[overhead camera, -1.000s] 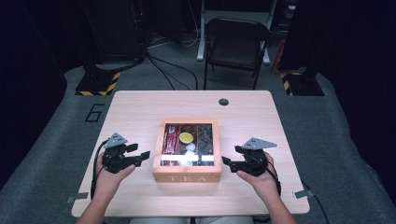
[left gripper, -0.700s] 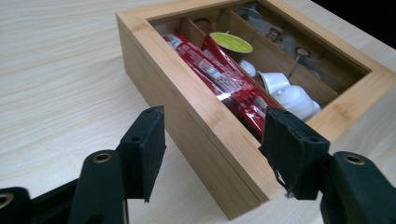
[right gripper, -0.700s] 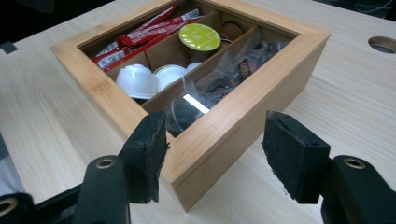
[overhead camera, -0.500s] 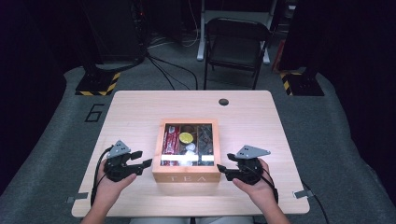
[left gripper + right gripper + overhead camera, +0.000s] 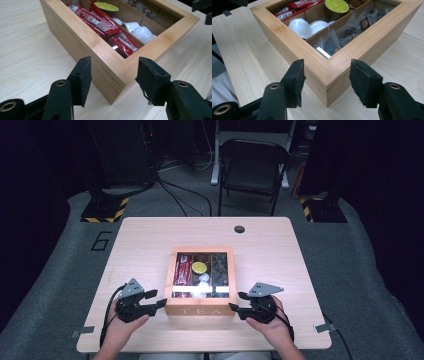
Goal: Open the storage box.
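A wooden box lettered TEA sits at the middle of the light wooden table. Inside it are red sachets, white capsules, a yellow-green lid and wrapped tea bags. My left gripper is open at the box's near left corner, which stands between its jaws without touching them. At the near right corner, my right gripper is open the same way. A seam runs below the box's top frame.
A black folding chair stands beyond the table's far edge. There is a round cable hole at the table's far side. Cables and yellow-black striped stand bases lie on the grey floor. Both hands rest near the table's front edge.
Both grippers have moved toward the person and inward, from beside the box's sides to its two near corners. The box has not moved.
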`<state>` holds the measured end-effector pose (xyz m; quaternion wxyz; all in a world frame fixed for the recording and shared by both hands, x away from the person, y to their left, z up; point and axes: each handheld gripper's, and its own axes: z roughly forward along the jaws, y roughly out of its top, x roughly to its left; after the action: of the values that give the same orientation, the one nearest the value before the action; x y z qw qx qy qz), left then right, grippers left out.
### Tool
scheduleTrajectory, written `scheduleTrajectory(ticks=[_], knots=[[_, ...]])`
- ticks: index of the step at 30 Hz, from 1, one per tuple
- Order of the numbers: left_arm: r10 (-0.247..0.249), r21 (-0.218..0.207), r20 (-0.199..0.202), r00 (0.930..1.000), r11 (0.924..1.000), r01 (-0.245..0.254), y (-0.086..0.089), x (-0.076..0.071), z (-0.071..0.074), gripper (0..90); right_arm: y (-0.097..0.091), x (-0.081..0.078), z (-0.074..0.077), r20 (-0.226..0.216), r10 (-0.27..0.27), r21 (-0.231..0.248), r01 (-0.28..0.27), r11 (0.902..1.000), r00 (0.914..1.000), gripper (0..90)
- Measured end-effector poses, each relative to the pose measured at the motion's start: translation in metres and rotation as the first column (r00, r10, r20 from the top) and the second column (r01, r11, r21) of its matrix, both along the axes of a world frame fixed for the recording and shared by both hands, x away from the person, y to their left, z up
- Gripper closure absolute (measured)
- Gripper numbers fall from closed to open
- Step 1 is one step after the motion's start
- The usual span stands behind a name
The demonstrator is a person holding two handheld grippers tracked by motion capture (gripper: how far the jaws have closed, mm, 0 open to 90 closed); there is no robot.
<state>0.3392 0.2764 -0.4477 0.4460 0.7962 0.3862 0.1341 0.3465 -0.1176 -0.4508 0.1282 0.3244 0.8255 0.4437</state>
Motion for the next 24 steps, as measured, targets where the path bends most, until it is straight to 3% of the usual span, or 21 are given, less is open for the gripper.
scheduleTrajectory(ticks=[15, 24], knots=[[-0.032, 0.01, -0.006, 0.9995, 0.9994, 0.032, -0.006, 0.0, -0.014, 45.5, 0.003, 0.002, -0.014, -0.032, -0.003, -0.072, 0.0, 0.9974, 0.9995, 51.8], [-0.048, 0.037, -0.012, 0.9988, 0.9981, 0.048, -0.009, 0.0, -0.016, 45.5, 0.004, 0.002, -0.018, -0.009, 0.011, -0.101, -0.012, 0.9948, 0.9999, 54.5]])
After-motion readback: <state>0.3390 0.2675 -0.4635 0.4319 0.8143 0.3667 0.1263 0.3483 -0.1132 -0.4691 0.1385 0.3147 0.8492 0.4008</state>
